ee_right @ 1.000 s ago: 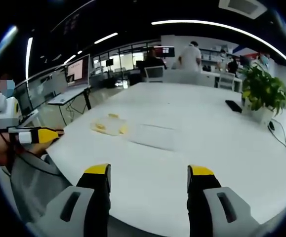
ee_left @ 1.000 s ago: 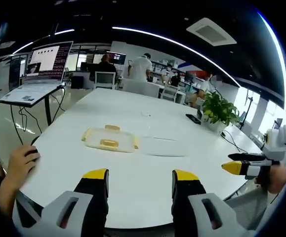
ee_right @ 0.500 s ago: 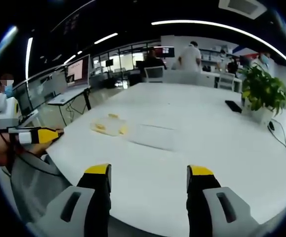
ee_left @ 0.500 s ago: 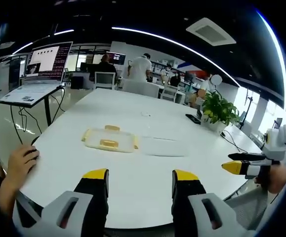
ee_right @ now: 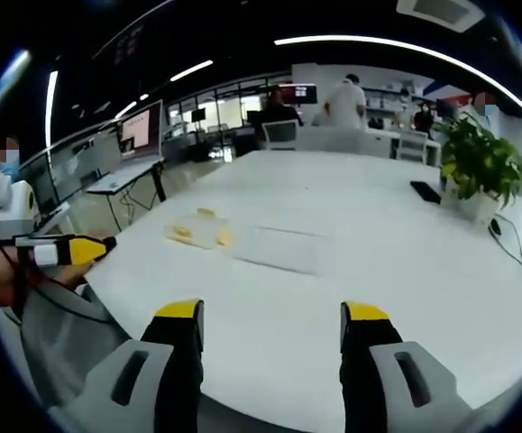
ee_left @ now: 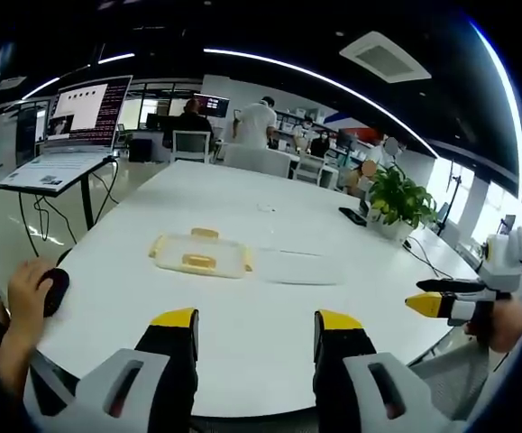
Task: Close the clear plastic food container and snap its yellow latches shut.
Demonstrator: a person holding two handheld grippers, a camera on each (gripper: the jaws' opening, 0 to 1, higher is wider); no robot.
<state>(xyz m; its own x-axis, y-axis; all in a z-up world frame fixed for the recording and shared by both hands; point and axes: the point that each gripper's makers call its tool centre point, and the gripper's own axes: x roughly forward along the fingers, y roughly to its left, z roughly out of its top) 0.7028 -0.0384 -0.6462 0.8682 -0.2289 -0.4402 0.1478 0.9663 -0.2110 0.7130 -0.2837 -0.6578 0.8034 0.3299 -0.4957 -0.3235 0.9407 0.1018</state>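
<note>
White table (ee_left: 270, 325) scene unchanged; person's hand (ee_left: 28, 290) shifted slightly.

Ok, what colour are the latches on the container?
Yellow. The latches on the clear container show best in the left gripper view.

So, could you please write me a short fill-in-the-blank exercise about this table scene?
1. The container's latches are coloured ____.
2. The clear lid lies flat on the ____ table.
3. The potted ____ stands at the table's far right side.
4. The left gripper's jaws stand ____.

Missing words: yellow; white; plant; open
</note>
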